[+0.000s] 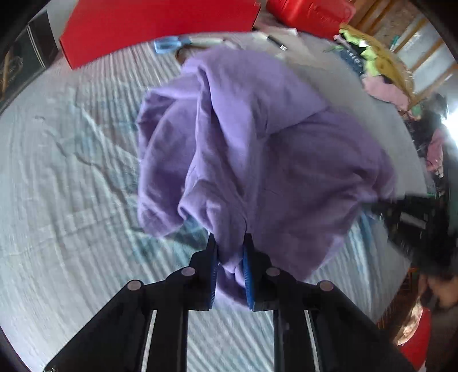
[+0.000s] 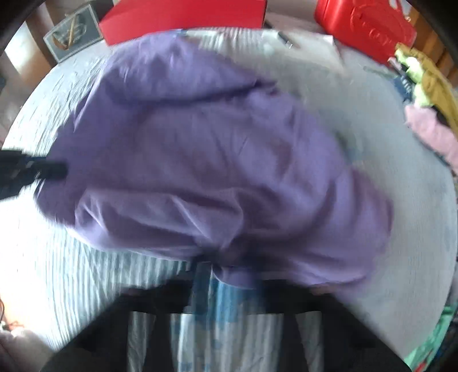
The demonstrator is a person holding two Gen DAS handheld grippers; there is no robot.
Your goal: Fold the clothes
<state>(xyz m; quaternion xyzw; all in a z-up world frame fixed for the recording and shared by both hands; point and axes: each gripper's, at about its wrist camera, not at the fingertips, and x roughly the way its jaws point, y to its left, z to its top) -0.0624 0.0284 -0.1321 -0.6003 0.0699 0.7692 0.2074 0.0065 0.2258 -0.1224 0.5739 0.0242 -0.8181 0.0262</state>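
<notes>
The purple garment (image 1: 257, 160) hangs bunched above the bed (image 1: 71, 171), lifted off the striped white cover and stretched between the two grippers. The left gripper (image 1: 230, 266) is clenched on a gathered fold of the cloth; the blue pads (image 1: 248, 274) pinch it from both sides, and the rest of the fabric billows away forward and to the right of the jaws. The right gripper (image 2: 229, 282) sits at the lower edge of the same garment, with cloth bunched where its tips meet; the right view is blurred by motion, so it looks to be grasping the fabric, but I cannot tell for certain.

The relation that matters: the held edge runs roughly side to side between the two grips, the body of the garment lies ahead of both, toward the red box (image 1: 160, 25) at the far side of the bed. Neither hand is clearly nearer. A pile of other clothes (image 1: 377, 71) sits at the right edge of the bed, well apart
</notes>
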